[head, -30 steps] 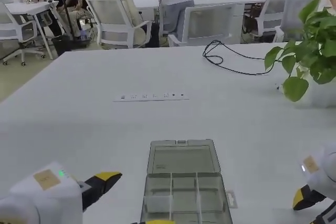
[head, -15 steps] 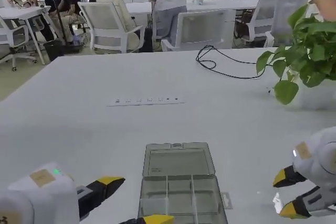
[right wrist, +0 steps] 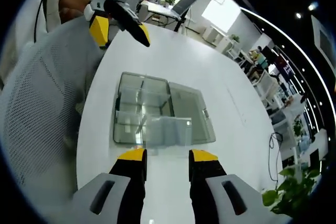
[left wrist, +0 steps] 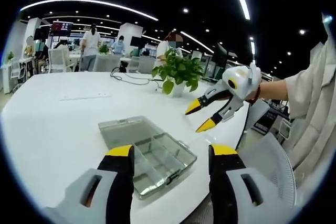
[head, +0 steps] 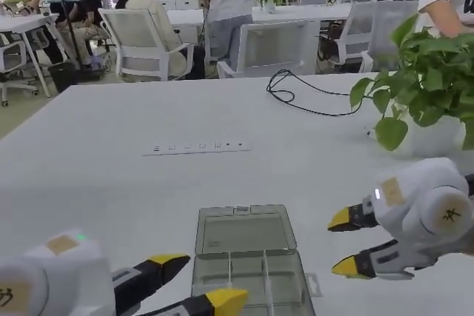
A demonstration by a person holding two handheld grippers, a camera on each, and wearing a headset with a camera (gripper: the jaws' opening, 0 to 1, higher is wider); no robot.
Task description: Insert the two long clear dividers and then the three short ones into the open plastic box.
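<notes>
The clear plastic box [head: 248, 275] lies on the white table near its front edge, lid [head: 244, 232] flat open behind it. Clear dividers [head: 229, 268] stand inside it and split it into several compartments [right wrist: 137, 113]. My left gripper [head: 200, 280] hovers open and empty just left of the box; the box [left wrist: 149, 150] lies ahead of its jaws. My right gripper [head: 342, 243] floats open and empty above the table to the right of the box, apart from it. My left gripper [right wrist: 119, 34] is beyond the box [right wrist: 157, 116] in the right gripper view, and my right gripper [left wrist: 202, 116] is open in the left gripper view.
A potted green plant [head: 422, 101] stands at the right on the table, with a black cable [head: 311, 94] behind it. A flush socket strip [head: 196, 147] sits mid-table. White chairs [head: 278, 46] and people are beyond the far edge. A mesh chair [right wrist: 37, 114] is by the near edge.
The right gripper has risen from the lower right corner and moved left toward the box's right side. The left gripper's jaws reach further in. The head camera has tilted; the box stays put.
</notes>
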